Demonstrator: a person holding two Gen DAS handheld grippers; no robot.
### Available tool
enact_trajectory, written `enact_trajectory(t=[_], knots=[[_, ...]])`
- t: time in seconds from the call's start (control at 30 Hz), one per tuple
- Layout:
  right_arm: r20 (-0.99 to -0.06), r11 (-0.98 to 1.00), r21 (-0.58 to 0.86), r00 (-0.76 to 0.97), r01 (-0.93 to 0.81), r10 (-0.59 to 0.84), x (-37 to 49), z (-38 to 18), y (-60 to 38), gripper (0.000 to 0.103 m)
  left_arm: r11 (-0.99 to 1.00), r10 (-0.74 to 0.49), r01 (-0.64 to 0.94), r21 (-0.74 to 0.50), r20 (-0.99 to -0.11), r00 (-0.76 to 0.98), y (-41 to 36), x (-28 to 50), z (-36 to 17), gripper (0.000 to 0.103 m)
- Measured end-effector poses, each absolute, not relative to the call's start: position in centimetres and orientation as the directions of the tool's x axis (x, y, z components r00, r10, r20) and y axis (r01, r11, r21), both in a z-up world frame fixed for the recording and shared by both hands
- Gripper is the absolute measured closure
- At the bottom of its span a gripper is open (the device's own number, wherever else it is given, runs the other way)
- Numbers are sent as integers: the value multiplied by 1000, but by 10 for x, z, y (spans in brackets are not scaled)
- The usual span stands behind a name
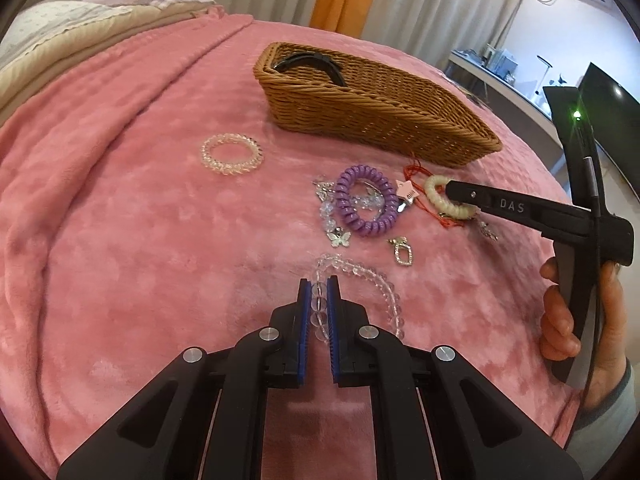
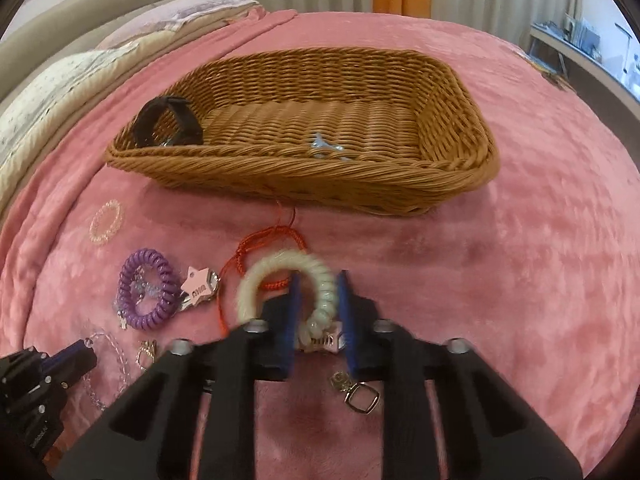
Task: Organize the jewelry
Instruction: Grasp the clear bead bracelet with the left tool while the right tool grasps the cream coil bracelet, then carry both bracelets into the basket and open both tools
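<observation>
My left gripper (image 1: 319, 284) is shut on a strand of the clear bead bracelet (image 1: 384, 280), which lies on the pink blanket (image 1: 140, 200). My right gripper (image 2: 319, 282) straddles one side of the white coil hair tie (image 2: 280, 264) and is shut on it. From the left wrist view its black finger (image 1: 472, 196) lies across that hair tie (image 1: 434, 192). The wicker basket (image 2: 280, 172) stands just beyond, holding a black band (image 2: 168, 124) and a small pale blue piece (image 2: 326, 148).
Loose on the blanket are a purple coil tie (image 1: 366, 204), a clear coil tie (image 1: 232, 155), a red cord (image 2: 256, 248), a pink star clip (image 1: 404, 194), a butterfly charm (image 1: 340, 238) and a silver clasp (image 2: 360, 394). Pillows lie at the far left, and a desk stands at the right.
</observation>
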State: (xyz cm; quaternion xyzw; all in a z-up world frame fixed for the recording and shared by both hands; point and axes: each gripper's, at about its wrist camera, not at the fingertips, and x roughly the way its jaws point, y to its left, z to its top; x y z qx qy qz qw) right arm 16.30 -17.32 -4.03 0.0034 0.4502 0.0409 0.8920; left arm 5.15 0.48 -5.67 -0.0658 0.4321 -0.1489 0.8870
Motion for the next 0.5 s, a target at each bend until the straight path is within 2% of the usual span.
enact_trajectory(t=[0.13,0.27,0.5], knots=[[-790,996,61,607,-65,87,149,-35,-178,92,938,-343,246,-245,-759,554,2,48,-59,95],[-770,994,88,629,-65,109,127,-27,-181,92,937,-343,257,-237,-764,546,1,43,-59,88],[-757,993,102,642,-67,121,79,-30,-185,92,947,-306,260,-189,-775,553,-7,41,-62,88]])
